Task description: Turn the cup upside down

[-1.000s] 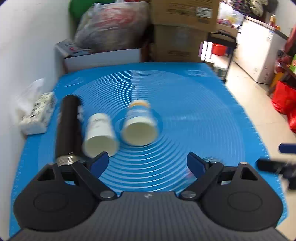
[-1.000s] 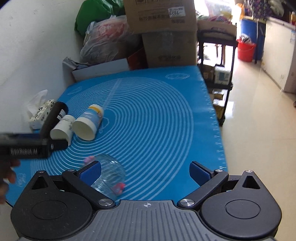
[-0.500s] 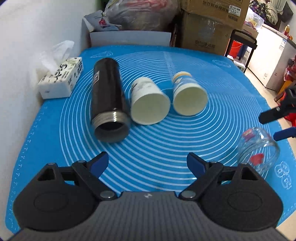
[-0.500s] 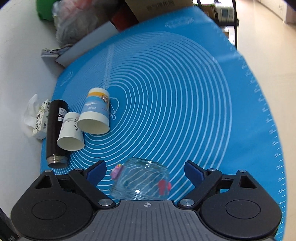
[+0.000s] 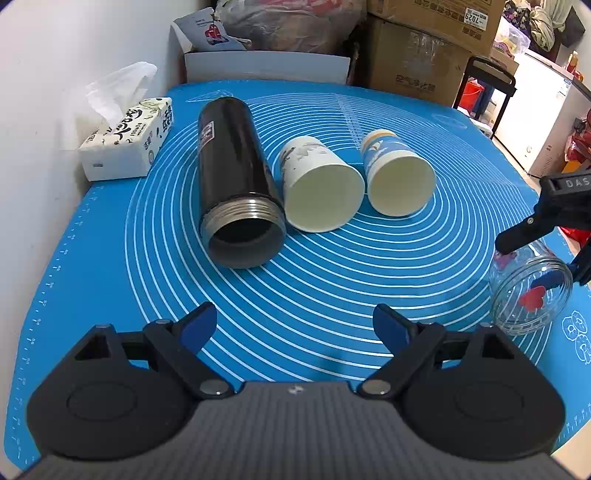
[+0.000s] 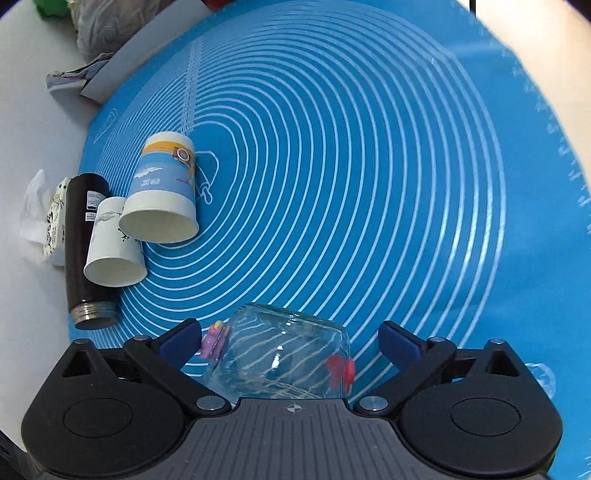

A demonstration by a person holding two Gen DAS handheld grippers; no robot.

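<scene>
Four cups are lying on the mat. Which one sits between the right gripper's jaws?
The clear glass cup with red and purple stickers, alone at the mat's near edge. The black flask and both paper cups lie grouped far left.

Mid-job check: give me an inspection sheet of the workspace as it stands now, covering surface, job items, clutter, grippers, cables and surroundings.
Surface: blue mat with white rings, lying flat.
Job's things: glass cup on its side between the right gripper's open fingers; white paper cup, blue-printed paper cup and black flask on their sides in a row, mouths toward the cameras.
Clutter: tissue box at the mat's left edge by the wall.
Grippers: left gripper open, over bare mat; right gripper open, straddling the glass cup, contact cannot be told.
Cables: nothing seen.
Surroundings: cardboard boxes and a plastic bag behind the mat.
</scene>
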